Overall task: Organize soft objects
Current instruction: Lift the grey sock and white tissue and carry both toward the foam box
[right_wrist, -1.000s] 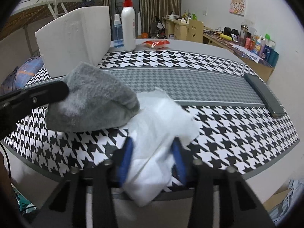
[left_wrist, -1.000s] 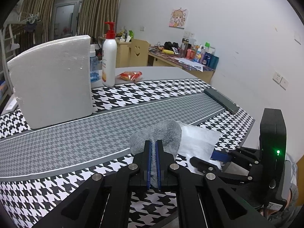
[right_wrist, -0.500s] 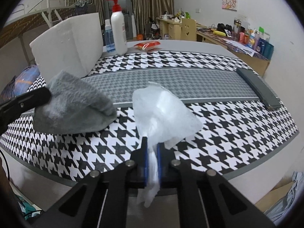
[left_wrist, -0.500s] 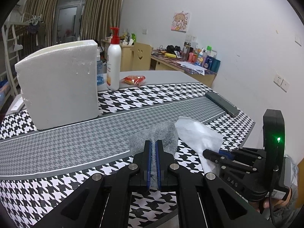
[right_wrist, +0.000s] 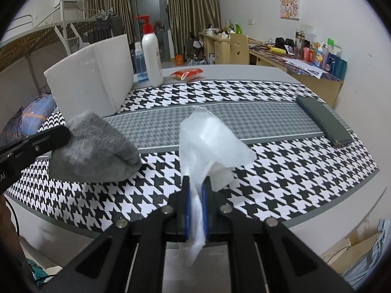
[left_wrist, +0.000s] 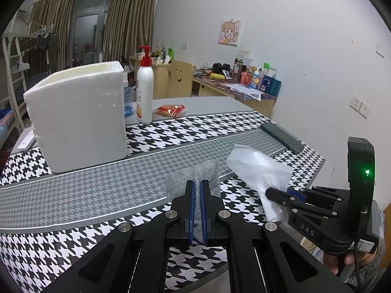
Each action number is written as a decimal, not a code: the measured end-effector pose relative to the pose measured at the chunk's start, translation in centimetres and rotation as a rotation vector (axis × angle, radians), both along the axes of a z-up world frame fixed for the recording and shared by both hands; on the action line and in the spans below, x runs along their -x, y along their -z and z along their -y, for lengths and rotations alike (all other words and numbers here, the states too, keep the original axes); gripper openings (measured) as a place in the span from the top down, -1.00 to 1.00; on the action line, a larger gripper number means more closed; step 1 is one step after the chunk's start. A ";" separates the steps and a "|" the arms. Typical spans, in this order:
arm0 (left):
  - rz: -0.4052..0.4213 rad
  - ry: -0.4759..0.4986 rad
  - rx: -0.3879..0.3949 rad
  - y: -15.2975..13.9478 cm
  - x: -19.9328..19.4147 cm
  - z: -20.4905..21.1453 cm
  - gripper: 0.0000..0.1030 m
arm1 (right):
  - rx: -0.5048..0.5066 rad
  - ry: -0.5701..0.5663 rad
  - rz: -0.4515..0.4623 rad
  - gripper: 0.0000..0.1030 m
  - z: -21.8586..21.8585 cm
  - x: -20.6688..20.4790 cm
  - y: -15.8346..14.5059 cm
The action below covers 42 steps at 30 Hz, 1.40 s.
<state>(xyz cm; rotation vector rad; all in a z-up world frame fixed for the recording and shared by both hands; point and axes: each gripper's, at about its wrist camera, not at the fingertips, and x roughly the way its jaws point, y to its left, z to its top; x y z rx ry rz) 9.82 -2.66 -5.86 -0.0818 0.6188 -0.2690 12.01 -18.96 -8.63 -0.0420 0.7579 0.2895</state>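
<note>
My left gripper [left_wrist: 197,185] is shut on a grey fuzzy cloth [left_wrist: 195,174], held just above the houndstooth tablecloth [left_wrist: 73,193]. In the right wrist view that grey cloth [right_wrist: 97,149] bulges at the left, with the left gripper's finger [right_wrist: 41,141] on it. My right gripper [right_wrist: 195,183] is shut on a white tissue [right_wrist: 207,141], lifted off the table; its loose end hangs below the jaws. In the left wrist view the white tissue [left_wrist: 259,168] and the right gripper [left_wrist: 271,191] show at the right.
A white foam box [left_wrist: 75,114] stands at the back left, with a red-capped pump bottle [left_wrist: 145,92] and a red snack packet [left_wrist: 171,109] behind it. A dark flat case [right_wrist: 322,122] lies near the table's right edge. A cluttered desk [right_wrist: 305,58] lines the far wall.
The right gripper's jaws closed on the white tissue and raised it off the table. The left gripper kept its hold on the grey cloth and rose slightly.
</note>
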 end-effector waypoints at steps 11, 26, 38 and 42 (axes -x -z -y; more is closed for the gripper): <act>0.018 -0.001 -0.005 -0.7 0.2 -0.1 0.91 | -0.009 -0.002 0.037 0.79 0.1 0.5 -1.0; 0.019 -0.013 -0.018 -1.3 0.1 -0.3 0.91 | -0.022 -0.003 0.059 0.79 0.3 0.4 -1.9; 0.025 -0.021 -0.034 -2.0 -0.5 -0.6 0.91 | -0.034 -0.022 0.068 0.79 -0.4 -0.3 -2.9; 0.032 -0.031 -0.032 -2.5 -0.8 -1.0 0.91 | -0.045 -0.030 0.085 0.79 -0.6 -0.6 -3.4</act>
